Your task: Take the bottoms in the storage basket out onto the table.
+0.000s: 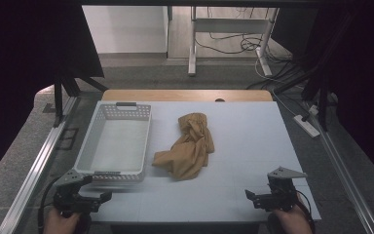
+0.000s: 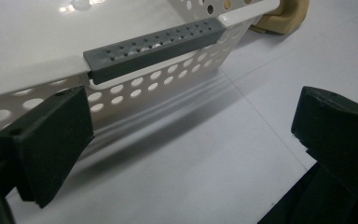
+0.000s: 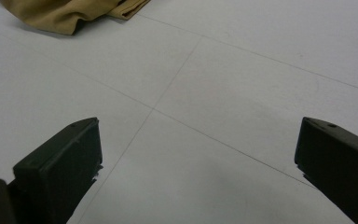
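Tan cloth well beyond both claws

The bench has a pale, matte top crossed by faint seams, with a strip of light wood along its far edge. Grey speckled floor lies beyond it, where a white metal frame stands among loose black cables, and a white power strip lies at the right. Dark curtains close in both sides, and aluminium rails flank the bench.
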`<state>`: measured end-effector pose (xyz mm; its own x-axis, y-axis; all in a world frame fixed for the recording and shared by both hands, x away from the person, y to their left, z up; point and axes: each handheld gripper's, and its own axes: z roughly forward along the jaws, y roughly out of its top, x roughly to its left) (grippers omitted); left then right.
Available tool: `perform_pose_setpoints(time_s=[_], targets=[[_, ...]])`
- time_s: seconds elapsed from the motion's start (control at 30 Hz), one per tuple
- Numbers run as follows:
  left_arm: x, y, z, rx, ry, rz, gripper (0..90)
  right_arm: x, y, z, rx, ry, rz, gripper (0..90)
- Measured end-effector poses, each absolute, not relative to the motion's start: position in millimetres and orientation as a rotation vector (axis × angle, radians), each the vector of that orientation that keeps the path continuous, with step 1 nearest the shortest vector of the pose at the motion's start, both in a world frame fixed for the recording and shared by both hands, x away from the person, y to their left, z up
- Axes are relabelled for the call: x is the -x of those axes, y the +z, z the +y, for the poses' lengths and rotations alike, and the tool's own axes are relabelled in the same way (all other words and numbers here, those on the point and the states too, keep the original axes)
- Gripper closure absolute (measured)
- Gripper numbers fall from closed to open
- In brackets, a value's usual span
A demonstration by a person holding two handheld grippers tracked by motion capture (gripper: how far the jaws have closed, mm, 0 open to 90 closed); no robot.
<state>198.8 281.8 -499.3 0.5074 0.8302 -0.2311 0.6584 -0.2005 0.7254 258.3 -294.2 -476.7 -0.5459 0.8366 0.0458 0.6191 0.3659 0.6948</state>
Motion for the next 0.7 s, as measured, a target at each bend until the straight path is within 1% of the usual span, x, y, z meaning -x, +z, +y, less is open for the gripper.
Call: perform_pose_setpoints(time_s=[0.43,0.7], targets=[[-191,-499,282,-1.964,0.308,1.24,0.0,-258,-477,-294,-1.285,0.97,2.312,1.2],[-188,-500,283,-1.988,0.308,1.266,0.0,-258,-477,-294,-1.285,0.969,2.309,1.1]])
